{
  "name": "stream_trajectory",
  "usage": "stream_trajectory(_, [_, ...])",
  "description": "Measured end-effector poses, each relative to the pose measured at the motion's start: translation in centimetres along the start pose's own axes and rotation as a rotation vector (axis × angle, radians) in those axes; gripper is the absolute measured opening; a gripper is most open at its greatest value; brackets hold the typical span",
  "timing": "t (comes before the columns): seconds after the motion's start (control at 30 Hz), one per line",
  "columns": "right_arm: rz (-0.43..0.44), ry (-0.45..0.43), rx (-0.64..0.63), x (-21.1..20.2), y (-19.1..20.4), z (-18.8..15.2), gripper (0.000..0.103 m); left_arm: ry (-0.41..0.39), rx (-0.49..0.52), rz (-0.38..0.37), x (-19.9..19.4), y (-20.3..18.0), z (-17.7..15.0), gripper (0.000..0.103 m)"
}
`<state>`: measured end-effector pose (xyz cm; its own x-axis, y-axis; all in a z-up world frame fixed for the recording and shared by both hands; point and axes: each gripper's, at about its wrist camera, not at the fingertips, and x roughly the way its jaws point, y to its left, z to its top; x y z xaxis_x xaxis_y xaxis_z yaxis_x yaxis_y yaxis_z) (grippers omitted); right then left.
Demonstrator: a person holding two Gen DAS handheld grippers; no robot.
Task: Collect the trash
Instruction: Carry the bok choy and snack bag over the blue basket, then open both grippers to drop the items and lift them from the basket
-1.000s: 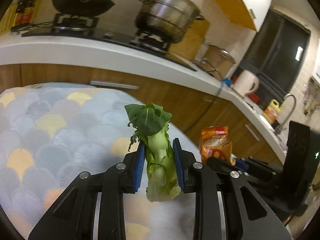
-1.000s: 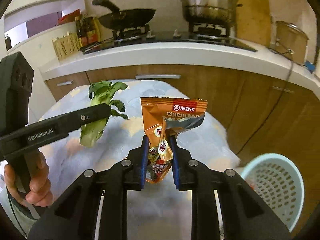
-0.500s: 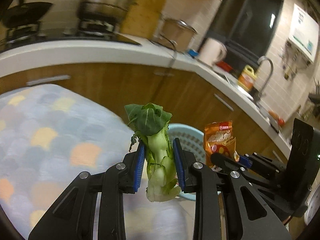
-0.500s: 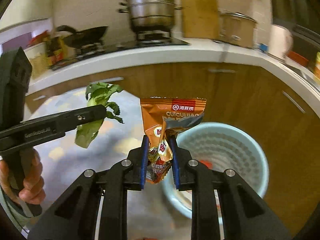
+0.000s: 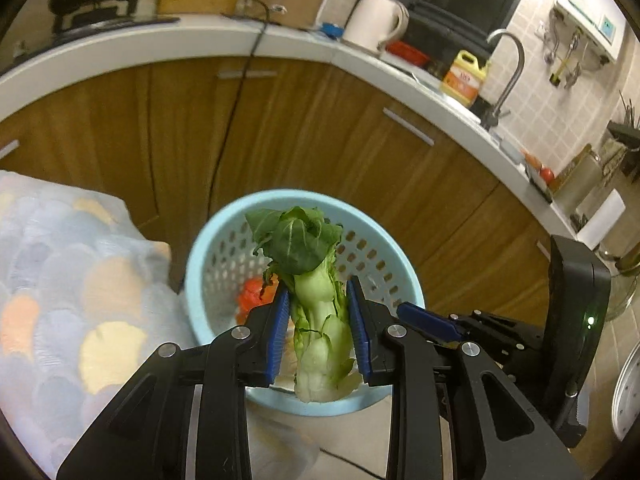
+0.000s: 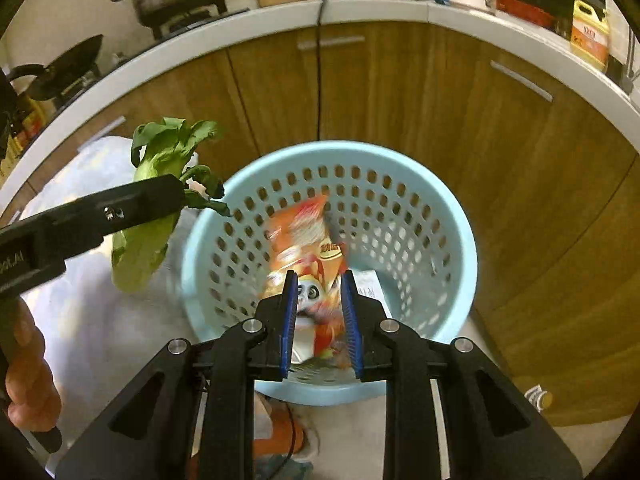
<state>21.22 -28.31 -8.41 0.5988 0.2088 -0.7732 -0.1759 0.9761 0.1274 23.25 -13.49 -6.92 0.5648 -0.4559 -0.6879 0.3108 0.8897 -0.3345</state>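
My left gripper (image 5: pixel 318 298) is shut on a green bok choy (image 5: pixel 316 312), held upright over the near rim of a light blue perforated trash basket (image 5: pixel 208 248). It also shows in the right wrist view (image 6: pixel 144 216), left of the basket (image 6: pixel 452 216). My right gripper (image 6: pixel 318 284) is open above the basket. An orange snack bag (image 6: pixel 304 240), blurred, lies loose inside the basket beyond the pads. The right gripper also shows in the left wrist view (image 5: pixel 432 322).
A table with a scale-patterned cloth (image 5: pixel 60 280) stands left of the basket. Brown cabinets (image 6: pixel 400 92) and a white counter (image 5: pixel 200 36) with a kettle (image 5: pixel 376 20), pots and a sink tap curve behind. Red trash (image 5: pixel 252 298) lies in the basket.
Both grippers swung right from over the table to above the basket. My right gripper opened and the snack bag dropped into the basket. The left still grips the bok choy.
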Motion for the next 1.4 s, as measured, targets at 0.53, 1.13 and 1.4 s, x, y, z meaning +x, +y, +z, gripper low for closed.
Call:
stream_trajectory(0.53, [-0.001, 0.018, 0.036, -0.2, -0.6, -0.8, 0.021, 0.037, -0.035, 0.006, 1.1, 1.3, -1.0, 0.053])
stream_trajectory(1.13, [-0.037, -0.233, -0.034, -10.5, 6.1, -1.7, 0.043, -0.357, 0.016, 0.238, -13.6, 1.3, -5.7, 0.076])
stream_trajectory(1.4, [-0.143, -0.317, -0.013, -11.4, 8.0, -3.6, 0.045, -0.454, 0.061, 0.413, -14.3, 2.6, -8.2, 0.080])
